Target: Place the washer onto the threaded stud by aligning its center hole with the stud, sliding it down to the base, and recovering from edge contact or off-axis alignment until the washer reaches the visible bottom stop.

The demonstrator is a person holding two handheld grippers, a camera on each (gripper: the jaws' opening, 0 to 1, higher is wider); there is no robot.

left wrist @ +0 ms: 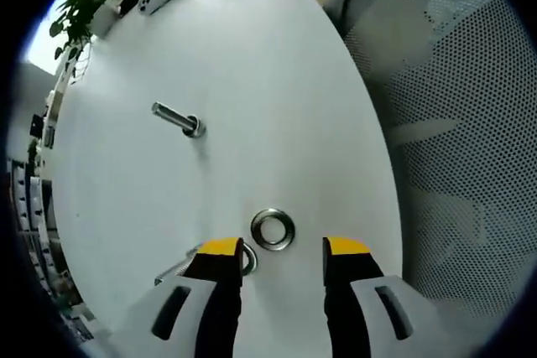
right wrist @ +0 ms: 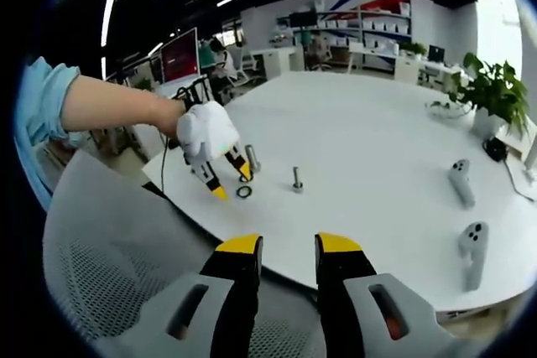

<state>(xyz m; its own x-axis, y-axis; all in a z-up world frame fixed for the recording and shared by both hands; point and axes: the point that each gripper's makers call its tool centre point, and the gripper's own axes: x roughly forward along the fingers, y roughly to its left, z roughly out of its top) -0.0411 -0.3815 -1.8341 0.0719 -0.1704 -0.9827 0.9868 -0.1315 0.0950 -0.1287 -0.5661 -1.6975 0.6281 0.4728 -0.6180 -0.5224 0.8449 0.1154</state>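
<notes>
Washer [left wrist: 273,229] flat on table [left wrist: 277,81], left gripper [left wrist: 284,251] angled down above it, spread wide, right gripper [right wrist: 288,245] parted, empty

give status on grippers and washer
Left hand-held gripper open, low over washer. Right hand-held gripper open, empty, off table. Washer flat, stud clear.

An open office: big white meeting table [right wrist: 377,148], mesh chairs [left wrist: 453,123], monitors [right wrist: 179,54], storage shelves [right wrist: 369,18].

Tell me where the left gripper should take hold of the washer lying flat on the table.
Grip the washer across its outer rim, coming straight down from above. It lies flat on the white table just ahead of the open left gripper, so only its edges offer a hold, probably with one finger on each side.
</notes>
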